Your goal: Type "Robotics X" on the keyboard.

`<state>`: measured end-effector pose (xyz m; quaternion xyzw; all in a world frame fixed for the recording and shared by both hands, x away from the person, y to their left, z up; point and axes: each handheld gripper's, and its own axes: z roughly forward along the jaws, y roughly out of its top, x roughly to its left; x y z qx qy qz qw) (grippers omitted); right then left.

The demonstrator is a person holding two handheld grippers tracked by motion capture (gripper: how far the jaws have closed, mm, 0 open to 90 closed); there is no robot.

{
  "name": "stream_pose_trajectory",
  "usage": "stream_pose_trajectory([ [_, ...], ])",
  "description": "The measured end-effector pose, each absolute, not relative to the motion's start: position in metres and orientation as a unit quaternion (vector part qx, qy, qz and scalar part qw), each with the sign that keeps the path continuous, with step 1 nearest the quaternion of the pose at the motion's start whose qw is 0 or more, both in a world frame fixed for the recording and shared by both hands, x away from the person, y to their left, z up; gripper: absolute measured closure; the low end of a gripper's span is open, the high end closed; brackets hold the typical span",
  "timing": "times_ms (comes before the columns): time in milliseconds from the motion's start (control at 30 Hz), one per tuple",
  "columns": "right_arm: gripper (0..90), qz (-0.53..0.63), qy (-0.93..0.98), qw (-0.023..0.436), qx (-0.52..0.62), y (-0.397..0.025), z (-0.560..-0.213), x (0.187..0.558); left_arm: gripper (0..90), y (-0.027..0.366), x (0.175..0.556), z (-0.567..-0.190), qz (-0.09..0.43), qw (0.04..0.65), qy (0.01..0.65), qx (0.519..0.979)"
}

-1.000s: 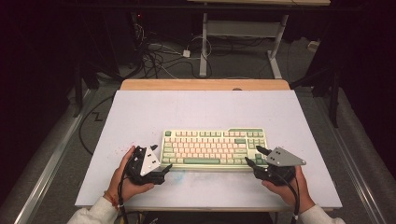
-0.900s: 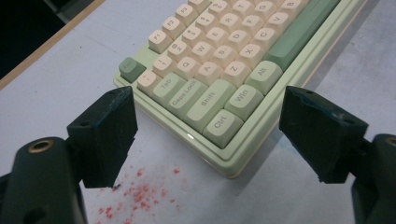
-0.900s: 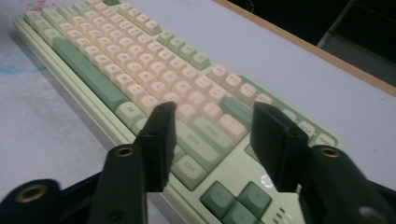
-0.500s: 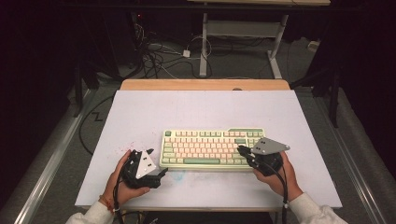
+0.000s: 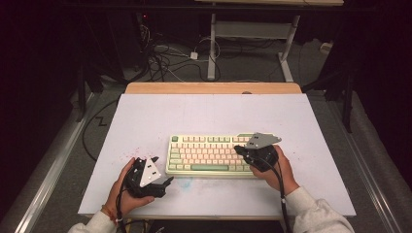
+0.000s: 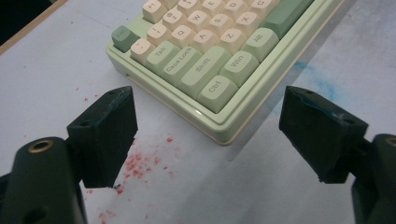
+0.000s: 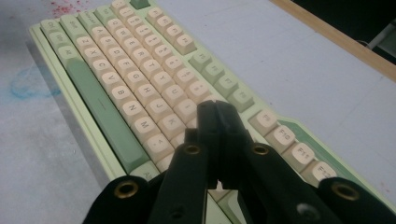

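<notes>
1. The keyboard [image 5: 212, 154] is lying mid-table [image 5: 145, 116], toward the near edge.
2. The left gripper [image 5: 165, 183] is hovering spread wide near its near-left corner.
3. The right gripper [image 5: 239, 149], jaws pressed together, is sitting over its right-hand keys.

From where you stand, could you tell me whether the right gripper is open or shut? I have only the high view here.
Observer: The right gripper is shut; in its own view the fingers press together with nothing between them.
Operator: Thank you. Which part of the keyboard is it over?
Observer: Its tips sit above the keyboard near the K and M keys, right of the long green space bar.
Operator: And the left gripper, please?
Observer: The left gripper is open, fingers wide apart, aimed at the keyboard's Ctrl corner and apart from it.
Operator: Anything on the table there?
Observer: Red specks lie on the white table beside that corner.
</notes>
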<state>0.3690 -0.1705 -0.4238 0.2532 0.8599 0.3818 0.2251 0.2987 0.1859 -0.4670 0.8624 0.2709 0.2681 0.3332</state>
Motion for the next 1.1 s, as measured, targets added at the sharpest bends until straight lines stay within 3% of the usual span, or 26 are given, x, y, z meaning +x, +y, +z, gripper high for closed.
stream_pose_trajectory([
  [867,90.0,0.317,0.886,0.207,0.266,-0.135,-0.452,0.399,18.1,0.186,0.300,-0.470,0.261,0.326,0.268,0.868],
  [1100,90.0,0.345,0.874,0.215,0.268,-0.140,-0.444,0.394,18.1,0.186,0.300,-0.470,0.260,0.326,0.269,0.868],
])
